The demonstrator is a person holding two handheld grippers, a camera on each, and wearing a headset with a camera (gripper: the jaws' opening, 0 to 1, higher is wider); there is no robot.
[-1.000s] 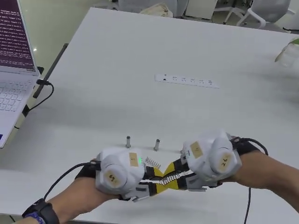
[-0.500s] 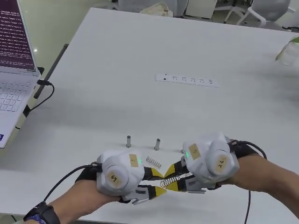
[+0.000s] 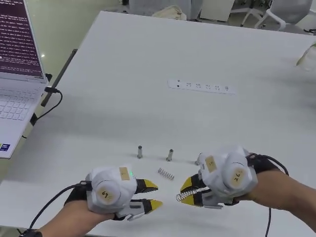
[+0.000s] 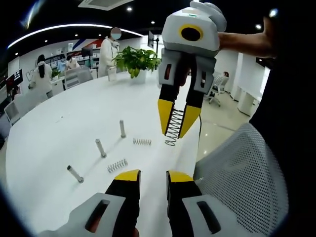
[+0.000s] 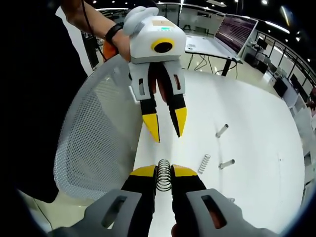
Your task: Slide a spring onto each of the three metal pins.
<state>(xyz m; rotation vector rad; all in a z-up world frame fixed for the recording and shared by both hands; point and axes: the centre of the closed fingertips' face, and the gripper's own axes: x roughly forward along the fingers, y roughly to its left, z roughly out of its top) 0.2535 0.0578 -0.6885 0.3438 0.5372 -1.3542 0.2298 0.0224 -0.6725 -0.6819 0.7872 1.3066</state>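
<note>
— On the white desk (image 3: 148, 64)?
— Power strip (image 3: 199, 87) mid-desk. Three metal pins (image 3: 170, 155) upright in a row near the near edge, two loose springs (image 4: 117, 165) lying just beside them.

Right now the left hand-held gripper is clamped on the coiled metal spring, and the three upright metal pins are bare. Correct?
Wrong side: the right hand-held gripper is clamped on the coiled metal spring, as the right gripper view shows. The left hand-held gripper is open. The three upright metal pins are bare.
</note>
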